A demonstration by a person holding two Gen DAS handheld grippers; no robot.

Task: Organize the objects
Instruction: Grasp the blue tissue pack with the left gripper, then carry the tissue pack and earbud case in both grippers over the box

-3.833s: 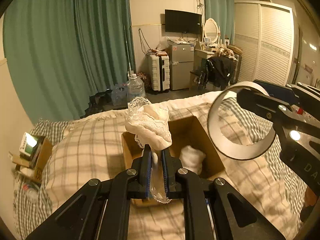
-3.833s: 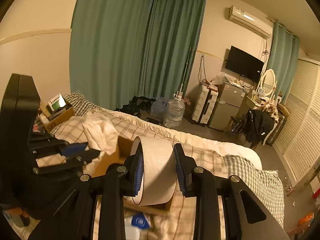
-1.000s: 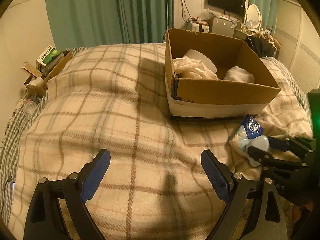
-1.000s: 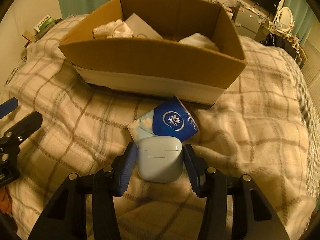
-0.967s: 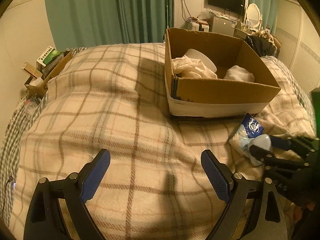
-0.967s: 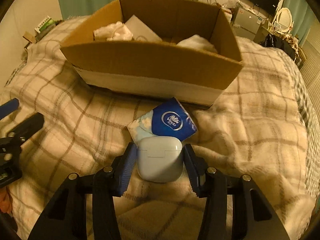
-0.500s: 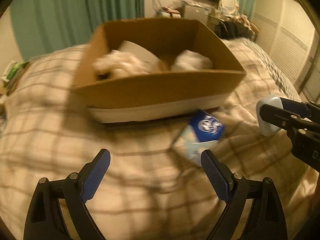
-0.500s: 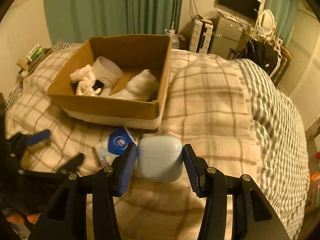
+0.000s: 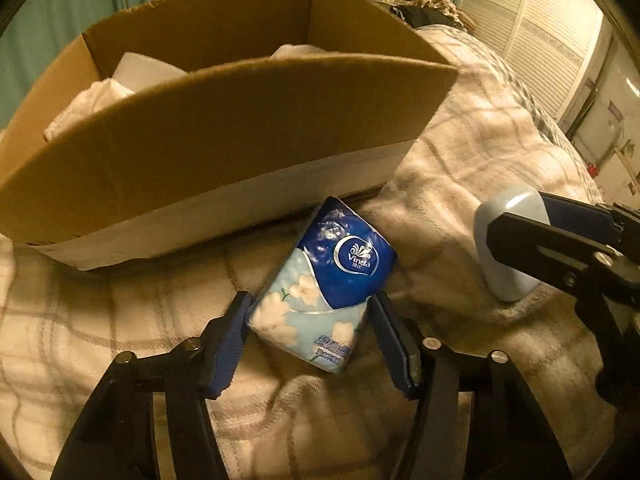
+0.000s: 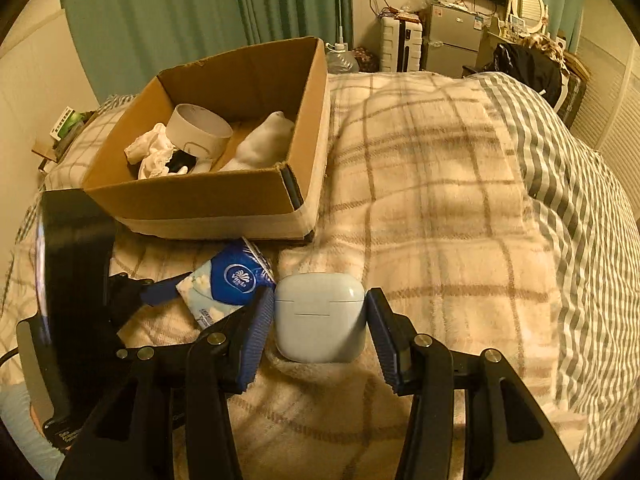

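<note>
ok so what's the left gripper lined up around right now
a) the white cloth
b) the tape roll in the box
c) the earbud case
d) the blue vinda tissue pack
d: in the left wrist view the left gripper has its open jaws on either side of the blue Vinda tissue pack on the plaid blanket.

Between your left fingers (image 9: 234, 344), which have blue pads on black arms, you see the tissue pack (image 9: 326, 286): dark blue at the far end, pale blue with white flowers nearer to you. Between your right fingers (image 10: 253, 340) the earbud case (image 10: 320, 326) is pale blue-white. Beyond them, the cardboard box (image 10: 208, 200) is brown with a pale band below. The blanket (image 10: 432, 208) is cream with brown checks.
</note>
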